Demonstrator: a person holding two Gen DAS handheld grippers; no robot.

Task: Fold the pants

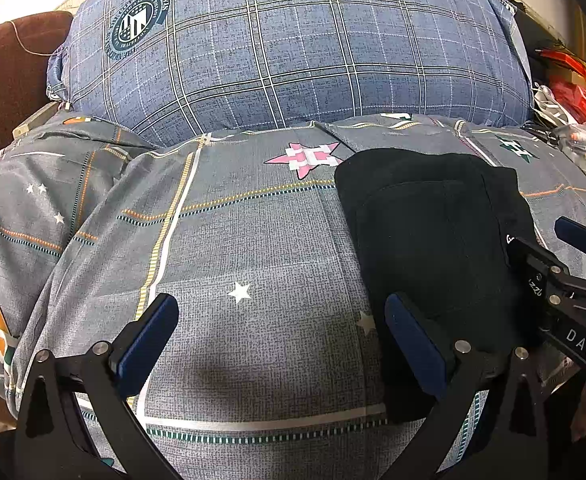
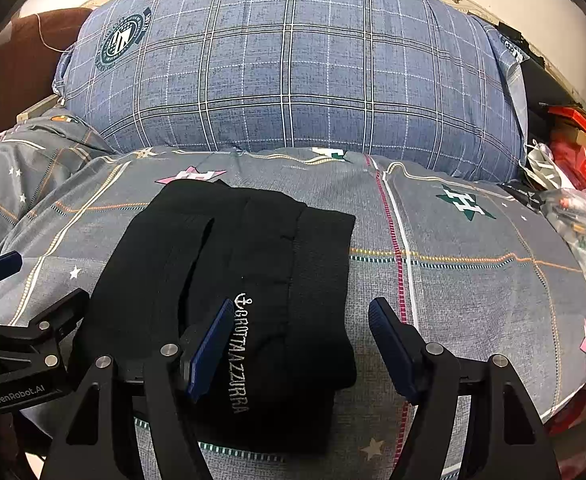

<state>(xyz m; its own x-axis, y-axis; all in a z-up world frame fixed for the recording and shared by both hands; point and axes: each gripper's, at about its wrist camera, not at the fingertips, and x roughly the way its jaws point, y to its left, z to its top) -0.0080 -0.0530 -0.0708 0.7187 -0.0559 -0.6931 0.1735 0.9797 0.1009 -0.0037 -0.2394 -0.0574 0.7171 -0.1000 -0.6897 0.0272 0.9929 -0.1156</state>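
We see the black pants [image 2: 233, 280] lying folded into a compact rectangle on the bed [image 2: 473, 280], which is covered by a grey bedspread with stars and coloured grid lines. White lettering with a small anchor runs along the folded cloth near its front edge. Behind the pants a large blue plaid pillow [image 2: 293, 72] stands against the wall, and a heap of red and clear packaging [image 2: 573, 168] sits off the bed's right side

Our right tongs [image 2: 297, 344] stand wide open above the near right part of the pants, the left finger over the lettering and the right finger over the bedspread just past the cloth's edge; nothing is gripped between them. Our left tongs [image 1: 281, 340] also stand wide open over the bedspread, with the right finger just over the pants' left edge [image 1: 433, 240] and holding nothing. Each pair of tongs shows at the edge of the other's view, side by side
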